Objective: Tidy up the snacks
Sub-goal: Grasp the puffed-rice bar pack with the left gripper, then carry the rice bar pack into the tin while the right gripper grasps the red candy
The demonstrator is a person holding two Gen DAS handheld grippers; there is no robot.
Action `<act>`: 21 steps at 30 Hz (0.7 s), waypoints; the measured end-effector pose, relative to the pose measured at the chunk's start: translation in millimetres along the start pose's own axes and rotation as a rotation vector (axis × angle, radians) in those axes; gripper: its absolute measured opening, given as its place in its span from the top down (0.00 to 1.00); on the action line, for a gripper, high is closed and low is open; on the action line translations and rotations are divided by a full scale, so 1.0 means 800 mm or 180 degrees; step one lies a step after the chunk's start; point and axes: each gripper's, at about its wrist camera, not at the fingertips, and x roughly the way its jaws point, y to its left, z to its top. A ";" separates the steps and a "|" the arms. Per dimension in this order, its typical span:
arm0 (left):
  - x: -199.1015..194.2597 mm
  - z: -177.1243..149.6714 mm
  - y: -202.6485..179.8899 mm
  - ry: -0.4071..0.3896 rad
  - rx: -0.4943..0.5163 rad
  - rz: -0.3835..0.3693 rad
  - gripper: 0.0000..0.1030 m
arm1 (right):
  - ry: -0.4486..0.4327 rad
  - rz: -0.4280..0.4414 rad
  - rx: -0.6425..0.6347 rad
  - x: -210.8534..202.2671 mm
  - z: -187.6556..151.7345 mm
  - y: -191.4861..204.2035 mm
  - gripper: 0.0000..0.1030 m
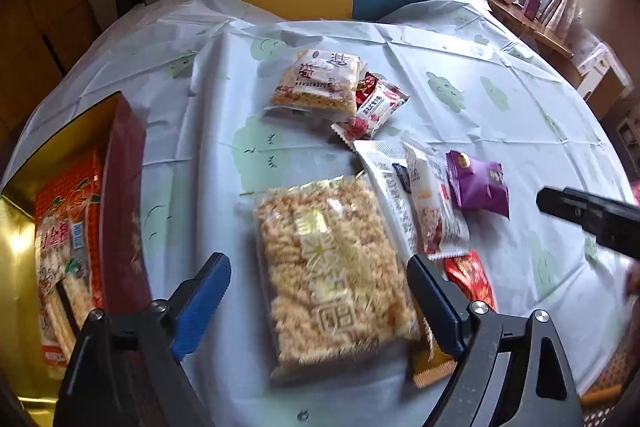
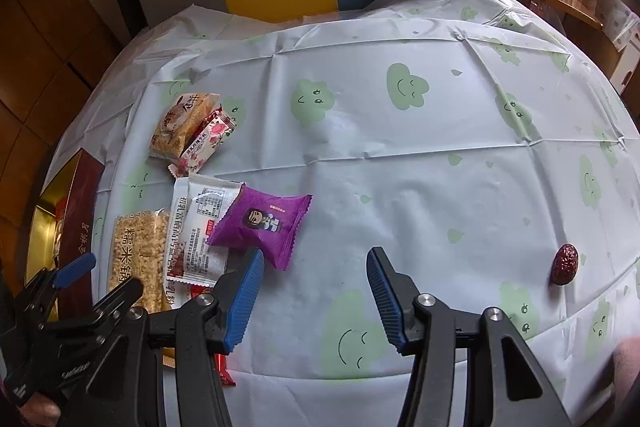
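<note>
The left hand-held gripper (image 1: 320, 301) points steeply down at the table (image 1: 480, 39), its blue-padded jaws spread wide with nothing clamped. Between and just beyond its fingers lies a large clear bag of puffed rice cake (image 1: 332, 267), flat on the cloth; whether the pads touch the bag cannot be told. Just to the right of its right finger a red wrapper (image 1: 472, 275) and an orange packet (image 1: 430, 367) peek out from under the bag's edge. Further ahead and a little right lie a white sachet (image 1: 388, 183), a white-and-red packet (image 1: 436, 211) and a purple packet (image 1: 478, 183), overlapping one another. Well ahead sits a second rice cake bag (image 1: 320, 83) with a rose-printed packet (image 1: 380, 103) touching its right side. To the left of this gripper stands an open red box with a gold lining (image 1: 120, 187), already holding an orange snack bag (image 1: 64, 247).

The right hand-held gripper (image 2: 316, 293) hangs over bare cloth, jaws about half open and empty. The purple packet (image 2: 260, 227) lies just beside the tip of its left finger, partly covering the white sachet (image 2: 200, 203). Far off to its right a single red date (image 2: 565, 263) rests alone on the cloth. The left gripper's black frame (image 2: 60, 315) shows at this view's lower left, over the rice cake bag (image 2: 136, 259).
</note>
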 end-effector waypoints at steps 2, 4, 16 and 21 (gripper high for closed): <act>0.007 0.005 -0.003 0.0028 0.0013 0.0014 0.12 | 0.0026 -0.0001 -0.0009 0.002 0.000 0.001 0.47; 0.017 0.010 -0.002 0.0066 0.0006 0.0050 0.12 | 0.0044 -0.0001 -0.0025 0.004 -0.001 0.003 0.47; 0.012 -0.010 0.029 0.0041 -0.0334 -0.0083 0.29 | 0.0052 0.0015 -0.0059 0.006 0.000 0.006 0.47; 0.001 -0.031 0.021 -0.0022 -0.0297 -0.0023 0.29 | 0.0154 0.0166 -0.0165 0.010 -0.003 0.016 0.47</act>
